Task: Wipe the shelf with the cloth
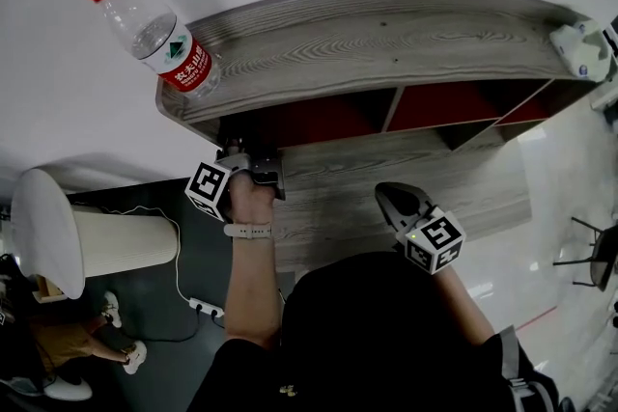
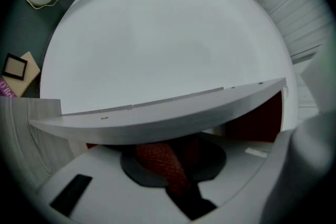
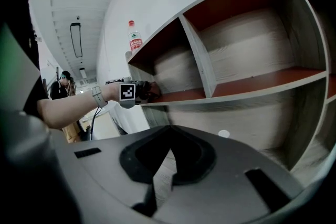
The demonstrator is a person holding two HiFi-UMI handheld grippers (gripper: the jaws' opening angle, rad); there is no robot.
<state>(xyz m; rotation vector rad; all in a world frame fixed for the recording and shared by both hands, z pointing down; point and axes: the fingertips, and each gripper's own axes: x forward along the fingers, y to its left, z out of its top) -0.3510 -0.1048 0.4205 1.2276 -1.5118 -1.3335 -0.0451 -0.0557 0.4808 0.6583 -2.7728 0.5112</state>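
1. The shelf [image 1: 386,43] is a stiff wooden unit with red-backed compartments. It should bear firm wiping.
2. The left gripper [image 1: 253,167] reaches into the upper compartment at the shelf's left edge, jaws clamped on the cloth. The right gripper [image 1: 398,198] hangs below, jaws together and empty.
3. A water bottle [image 1: 154,34] stands at the top board's left corner and is probably easy to topple.
4. The cloth [image 2: 157,160], red and mesh-textured, looks soft and light, so a bunched grip suits it.

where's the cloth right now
The red cloth is clamped in the left gripper, at the left end of the shelf, tucked just under its top board in the leftmost compartment.
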